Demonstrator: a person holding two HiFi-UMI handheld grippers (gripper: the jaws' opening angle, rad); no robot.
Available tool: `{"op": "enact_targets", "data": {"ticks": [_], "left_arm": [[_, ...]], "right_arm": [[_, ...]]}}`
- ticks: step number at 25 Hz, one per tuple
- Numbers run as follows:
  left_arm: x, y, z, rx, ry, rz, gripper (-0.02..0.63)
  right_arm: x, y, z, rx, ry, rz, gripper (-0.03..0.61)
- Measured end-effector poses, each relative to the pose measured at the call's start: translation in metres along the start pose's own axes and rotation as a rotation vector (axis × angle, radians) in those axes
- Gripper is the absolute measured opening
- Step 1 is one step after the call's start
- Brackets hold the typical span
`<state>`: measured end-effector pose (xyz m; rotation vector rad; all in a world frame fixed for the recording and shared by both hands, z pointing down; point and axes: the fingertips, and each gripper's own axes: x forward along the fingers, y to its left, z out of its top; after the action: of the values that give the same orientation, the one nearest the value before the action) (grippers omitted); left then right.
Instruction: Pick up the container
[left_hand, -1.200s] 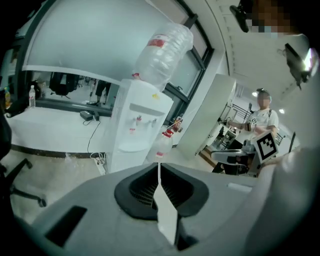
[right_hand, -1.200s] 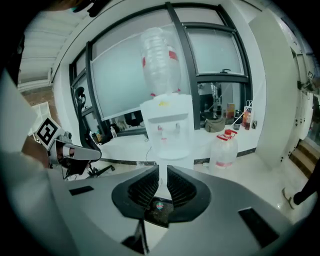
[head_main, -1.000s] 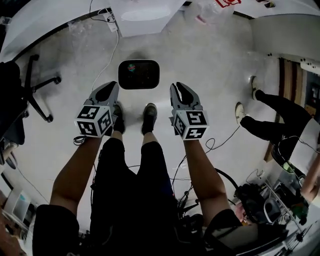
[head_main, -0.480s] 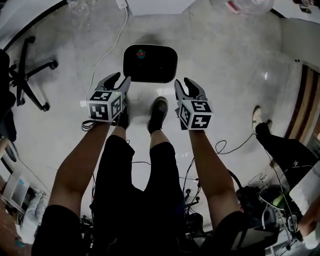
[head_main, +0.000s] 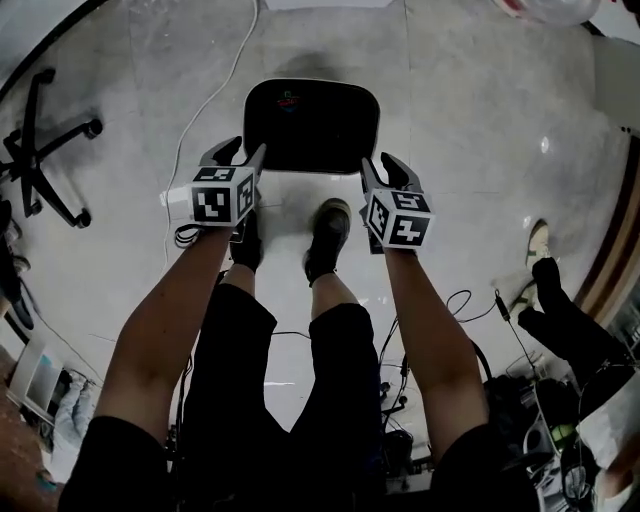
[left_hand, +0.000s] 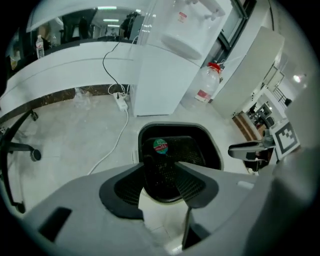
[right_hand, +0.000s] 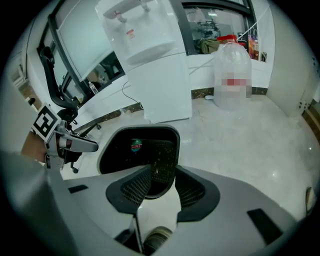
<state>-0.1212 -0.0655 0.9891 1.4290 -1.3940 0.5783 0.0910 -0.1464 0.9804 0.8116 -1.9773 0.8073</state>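
A black, rounded-rectangle container (head_main: 312, 125) stands open on the pale floor, with a small green and red sticker (left_hand: 160, 145) inside. My left gripper (head_main: 240, 152) hangs just above its near left corner and my right gripper (head_main: 385, 168) above its near right corner. In the left gripper view the jaws (left_hand: 161, 165) have just been opening and now stand open with only the container (left_hand: 200, 145) showing beyond them. In the right gripper view the jaws (right_hand: 164, 167) are open too, and the container (right_hand: 120, 155) lies ahead. Neither gripper touches it.
A white water dispenser (right_hand: 155, 65) and a clear water jug (right_hand: 231, 80) stand behind the container. A white cable (head_main: 215, 90) runs along the floor to the left, near an office chair base (head_main: 40, 150). My shoes (head_main: 325, 235) are just short of the container. Another person's feet (head_main: 540, 260) are at right.
Both grippers have sunk toward the floor and closed in on the container, which now looks larger. The left jaws have spread apart.
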Motion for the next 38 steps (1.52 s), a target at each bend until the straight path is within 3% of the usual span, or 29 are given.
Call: {"op": "enact_targets", "data": {"ticks": [5,11,16,21,24,31,38], "left_arm": [[0.03,0.017,-0.009,-0.003,0.012,0.042,0.171],[0.04,0.029,-0.023,-0.009,0.057,0.036,0.184],[0.064,0.032,-0.03,0.039,0.089,0.017,0.187],[0.073,0.03,-0.028,0.084,0.087,0.021,0.11],[0.072,0.031,-0.03,0.05,0.076,0.045,0.086],[0.053,0.023,-0.023,0.005,0.07,0.089,0.06],[-0.019,-0.002,-0.001,-0.028,0.029,0.106,0.058]], "right_arm": [[0.029,-0.012,-0.018,0.011,0.019,-0.001,0.114],[0.049,-0.014,-0.023,0.021,0.021,-0.02,0.114],[0.07,-0.021,-0.031,0.036,0.045,-0.041,0.113],[0.079,-0.03,-0.034,0.07,0.029,-0.046,0.099],[0.075,-0.03,-0.035,0.109,0.042,-0.073,0.076],[0.051,-0.028,-0.032,0.18,0.042,-0.145,0.055],[-0.015,-0.009,0.001,0.168,0.026,-0.141,0.051]]}}
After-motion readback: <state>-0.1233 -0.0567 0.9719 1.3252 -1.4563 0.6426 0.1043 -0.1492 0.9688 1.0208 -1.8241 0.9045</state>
